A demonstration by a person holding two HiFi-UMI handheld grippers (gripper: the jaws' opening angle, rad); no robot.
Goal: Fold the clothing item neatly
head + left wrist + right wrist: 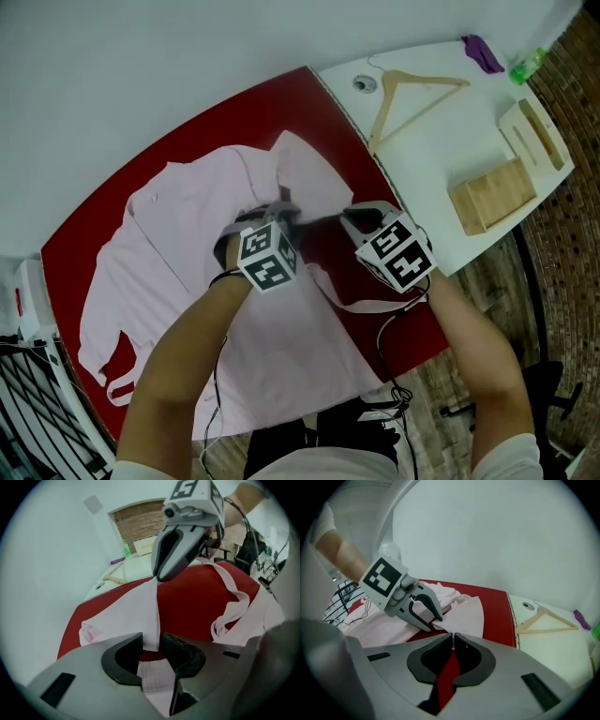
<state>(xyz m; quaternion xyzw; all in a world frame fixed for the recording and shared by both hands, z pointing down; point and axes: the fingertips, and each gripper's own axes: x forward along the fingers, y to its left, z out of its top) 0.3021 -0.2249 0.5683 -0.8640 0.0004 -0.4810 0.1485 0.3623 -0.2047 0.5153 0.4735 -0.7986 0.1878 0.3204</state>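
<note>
- We see a red table (197, 131) that fills the middle of the head view.
- The pink shirt (178, 253) lies spread over most of it, with one sleeve at the left edge and the near part running under our arms.
- A white table (441, 150) butts against the red one on the right.
- Our left gripper (152, 651) pinches a thick fold of the shirt near its middle. The cloth fills the gap between the jaws, which stand partly apart around it.
- Our right gripper (453, 641) has its jaws pressed almost together on a thin edge of the shirt. From this edge a flap rises off the red table, and the two grippers sit close together.
- A narrow strip of the shirt (352, 298) loops over bare red just beside the right gripper.
- A wooden hanger (412, 94) lies on the white table.
- A wooden block (492, 195) sits nearer to us on that table, well apart from the shirt.
- A green bottle (527, 66) stands at the white table's far corner.
</note>
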